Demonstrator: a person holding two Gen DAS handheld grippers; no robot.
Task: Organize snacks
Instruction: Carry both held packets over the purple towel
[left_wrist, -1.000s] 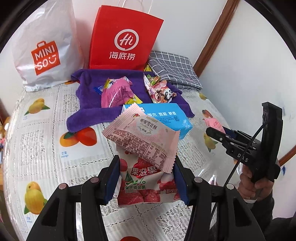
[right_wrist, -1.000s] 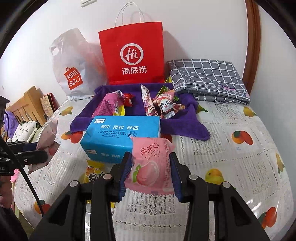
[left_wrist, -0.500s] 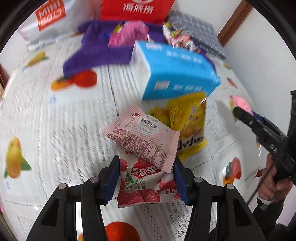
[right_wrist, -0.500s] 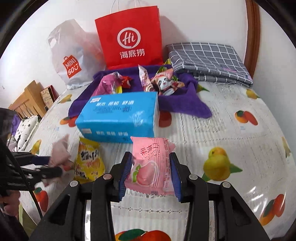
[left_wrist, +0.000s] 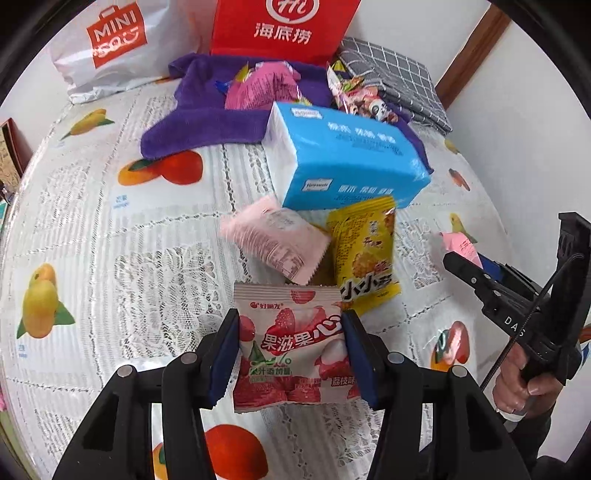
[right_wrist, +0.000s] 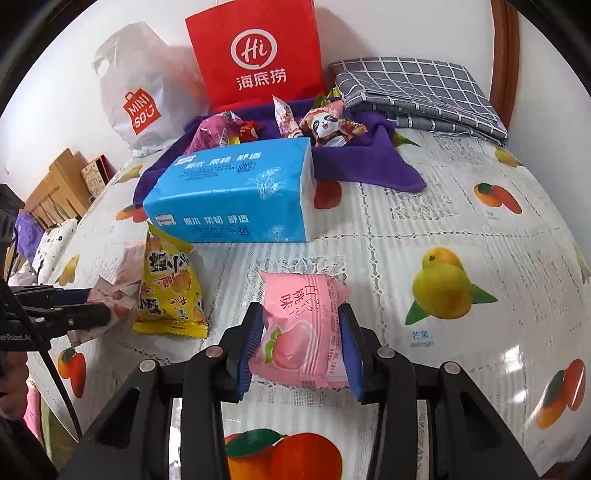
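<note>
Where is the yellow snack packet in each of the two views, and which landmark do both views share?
Left wrist: yellow snack packet right of centre, just below the blue tissue pack.
Right wrist: same packet left of centre, below the tissue pack's left corner.
Shared landmark: the blue tissue pack.

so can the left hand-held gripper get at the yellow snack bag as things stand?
Probably not yet. The left hand-held gripper is shut on a lychee candy packet, so its jaws are full. The yellow snack bag lies just ahead by the blue tissue pack, uncovered on top; only a pale pink packet lies close beside it.
</note>
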